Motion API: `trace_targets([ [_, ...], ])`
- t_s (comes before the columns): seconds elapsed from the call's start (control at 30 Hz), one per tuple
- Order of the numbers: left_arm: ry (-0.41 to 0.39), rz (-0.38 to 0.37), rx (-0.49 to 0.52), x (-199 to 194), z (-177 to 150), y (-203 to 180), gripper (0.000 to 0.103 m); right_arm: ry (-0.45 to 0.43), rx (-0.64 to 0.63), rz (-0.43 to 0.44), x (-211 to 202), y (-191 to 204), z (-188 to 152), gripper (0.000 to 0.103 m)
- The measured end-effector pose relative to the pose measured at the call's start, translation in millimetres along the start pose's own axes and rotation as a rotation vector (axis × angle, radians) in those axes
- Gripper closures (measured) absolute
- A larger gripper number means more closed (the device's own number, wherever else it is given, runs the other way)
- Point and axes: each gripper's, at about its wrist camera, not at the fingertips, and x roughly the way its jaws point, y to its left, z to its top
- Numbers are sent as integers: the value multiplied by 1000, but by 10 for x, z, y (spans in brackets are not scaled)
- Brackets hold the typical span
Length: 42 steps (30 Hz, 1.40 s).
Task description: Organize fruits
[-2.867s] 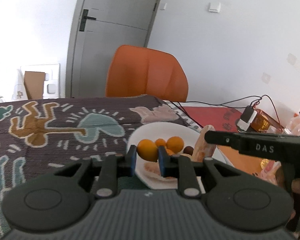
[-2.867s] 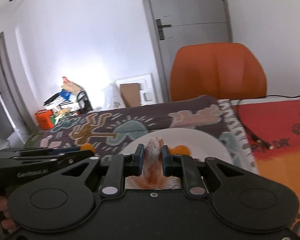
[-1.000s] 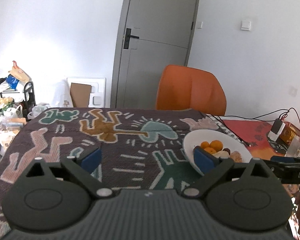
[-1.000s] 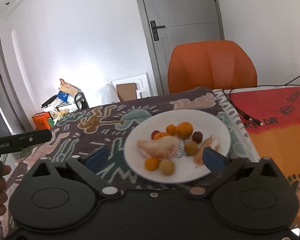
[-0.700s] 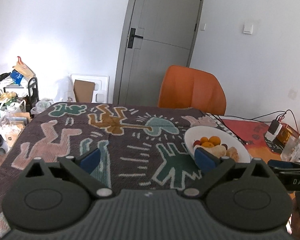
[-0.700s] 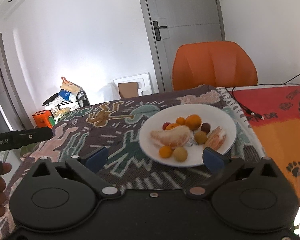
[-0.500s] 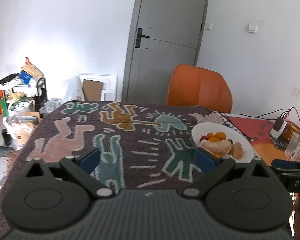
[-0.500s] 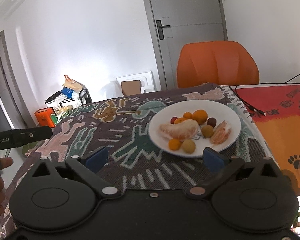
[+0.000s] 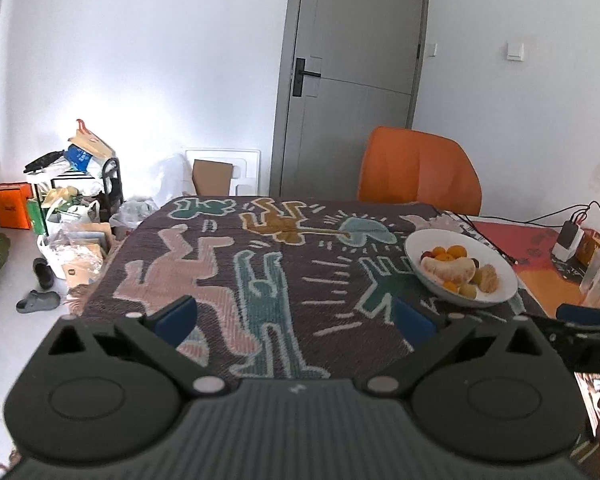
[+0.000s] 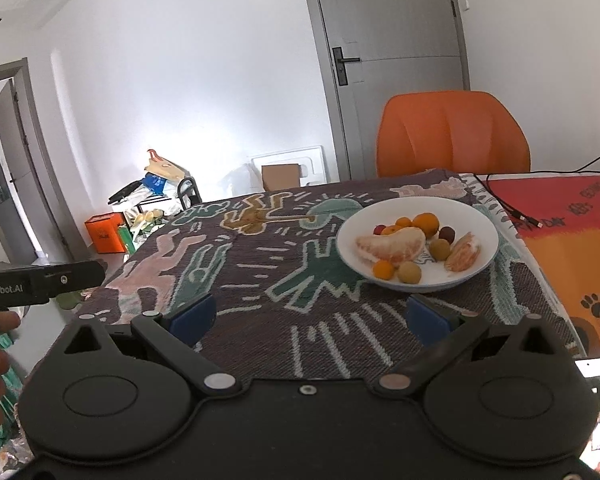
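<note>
Fruit sits gathered on the white plate [image 10: 480, 216], which rests on the patterned cloth [image 10: 236, 280] toward the far right of the table, at about one o'clock from the right gripper [image 10: 308, 318] and two o'clock from the left gripper [image 9: 296, 318]. Both grippers hang well back from the plate with jaws spread wide and nothing between the blue pads, so the placing step looks finished and the task close to done, or done.

Counting on the plate in the right wrist view: two peeled citrus segments, a large one [image 10: 392, 246] near the middle and a smaller one [image 10: 464, 258] at four o'clock; three small orange fruits plus one bigger orange [image 10: 426, 224] at twelve o'clock; two yellowish round fruits [image 10: 440, 249]; one dark purple one [image 10: 447, 234]; one red one [image 10: 379, 229] at ten o'clock.

No loose fruit shows on the cloth. Any next move, I judge, is only a check for strays, then resting the grippers.
</note>
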Motion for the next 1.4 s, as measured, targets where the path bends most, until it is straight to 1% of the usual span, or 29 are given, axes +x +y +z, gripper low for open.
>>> trace_targets([
  [0.27, -17, 30, 4, -228, -75, 54, 0, -6, -13, 20, -167, 133, -70, 0],
  [0.53, -22, 33, 4, -364, -132, 52, 0, -11, -31, 31, -268, 227, -111, 0],
  [0.8, -14, 31, -3, -398, -188, 65, 0, -17, -41, 36, -297, 268, -120, 0],
  [1.4, -11, 36, -5, -391, -196, 65, 0, -10, -35, 35, -280, 259, -137, 0],
])
